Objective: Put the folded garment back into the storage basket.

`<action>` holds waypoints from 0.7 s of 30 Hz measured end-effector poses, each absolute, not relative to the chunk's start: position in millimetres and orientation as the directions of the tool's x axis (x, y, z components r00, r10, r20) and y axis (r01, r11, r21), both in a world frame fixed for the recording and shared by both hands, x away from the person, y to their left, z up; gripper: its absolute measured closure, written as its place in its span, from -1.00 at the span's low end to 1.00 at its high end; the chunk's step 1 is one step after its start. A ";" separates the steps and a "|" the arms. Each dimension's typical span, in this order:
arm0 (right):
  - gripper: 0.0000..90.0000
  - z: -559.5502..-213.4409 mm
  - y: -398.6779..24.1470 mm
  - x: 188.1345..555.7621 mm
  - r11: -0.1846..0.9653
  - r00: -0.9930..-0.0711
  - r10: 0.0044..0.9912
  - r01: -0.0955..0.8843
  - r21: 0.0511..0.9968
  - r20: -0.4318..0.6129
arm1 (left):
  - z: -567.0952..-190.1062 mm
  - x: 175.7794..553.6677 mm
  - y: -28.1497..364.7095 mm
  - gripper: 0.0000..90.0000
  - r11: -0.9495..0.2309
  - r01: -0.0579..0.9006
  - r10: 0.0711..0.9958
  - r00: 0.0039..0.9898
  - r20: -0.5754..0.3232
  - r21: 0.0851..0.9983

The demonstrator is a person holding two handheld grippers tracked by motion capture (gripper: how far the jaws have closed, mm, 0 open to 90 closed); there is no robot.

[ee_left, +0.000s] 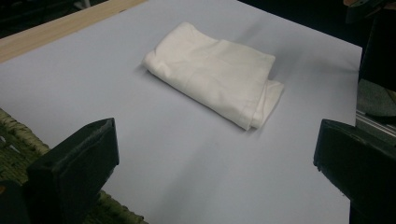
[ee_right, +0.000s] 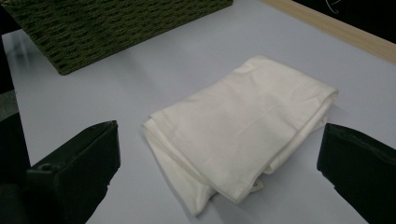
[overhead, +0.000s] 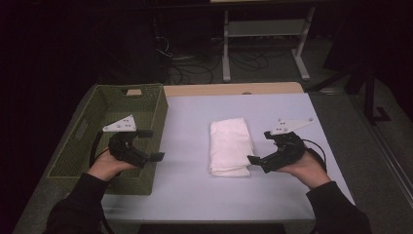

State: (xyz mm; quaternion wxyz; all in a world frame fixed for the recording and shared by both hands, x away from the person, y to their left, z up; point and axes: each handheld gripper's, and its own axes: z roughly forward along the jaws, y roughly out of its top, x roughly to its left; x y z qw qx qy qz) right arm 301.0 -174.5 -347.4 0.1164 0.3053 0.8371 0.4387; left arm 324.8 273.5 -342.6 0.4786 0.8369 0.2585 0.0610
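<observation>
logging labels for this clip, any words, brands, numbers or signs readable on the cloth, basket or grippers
None can be read: the folded white cloth, the green woven basket, the pale table top and the grey plates on the left gripper and right gripper carry no legible text.
A small tag at the cloth's corner is too small to read.

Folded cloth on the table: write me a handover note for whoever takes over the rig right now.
Left gripper: open, empty, held over the near right edge of the green basket.
Right gripper: open, empty, just right of the cloth's near end, one jaw tip about at its edge.
Cloth: white, folded, lying mid-table on the pale sheet, apart from the basket.
Done: cloth looks folded; nothing gripped.
Left: probably grasp the cloth and move it to the basket, which seems the likely destination.
</observation>
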 end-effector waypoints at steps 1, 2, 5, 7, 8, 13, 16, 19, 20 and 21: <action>-1.00 -347.8 -174.9 301.1 0.427 -0.785 0.615 0.408 0.807 0.072 | -342.8 325.2 273.3 -1.00 -0.404 0.378 0.492 0.857 -0.150 0.833; -1.00 -348.3 -175.3 301.1 0.424 -0.783 0.617 0.412 0.806 0.076 | -342.9 325.5 273.3 -1.00 -0.407 0.380 0.495 0.856 -0.149 0.831; -1.00 -349.4 -176.6 301.3 0.419 -0.782 0.618 0.418 0.806 0.085 | -342.8 325.5 272.9 -1.00 -0.406 0.382 0.494 0.856 -0.152 0.830; -1.00 -350.2 -176.7 301.3 0.419 -0.779 0.621 0.422 0.804 0.086 | -342.8 325.5 272.6 -1.00 -0.402 0.384 0.495 0.855 -0.155 0.831; -1.00 -350.5 -176.7 301.2 0.419 -0.780 0.620 0.423 0.803 0.087 | -342.6 325.7 272.5 -1.00 -0.403 0.385 0.495 0.855 -0.155 0.831; -1.00 -351.0 -178.9 300.5 0.416 -0.776 0.624 0.429 0.802 0.091 | -341.1 326.6 269.2 -1.00 -0.403 0.385 0.497 0.854 -0.154 0.830; -1.00 -351.7 -180.7 299.8 0.419 -0.778 0.622 0.429 0.800 0.091 | -340.2 326.6 266.7 -1.00 -0.402 0.386 0.498 0.853 -0.155 0.830; -1.00 -352.4 -181.8 299.4 0.421 -0.775 0.625 0.434 0.797 0.092 | -340.2 325.5 265.5 -1.00 -0.403 0.383 0.498 0.854 -0.152 0.831; -1.00 -352.5 -182.0 299.2 0.423 -0.776 0.625 0.433 0.796 0.090 | -339.9 325.2 265.0 -1.00 -0.406 0.383 0.497 0.855 -0.152 0.830; -1.00 -352.4 -182.3 299.3 0.420 -0.774 0.626 0.433 0.798 0.091 | -339.5 324.9 264.8 -1.00 -0.404 0.381 0.496 0.855 -0.152 0.831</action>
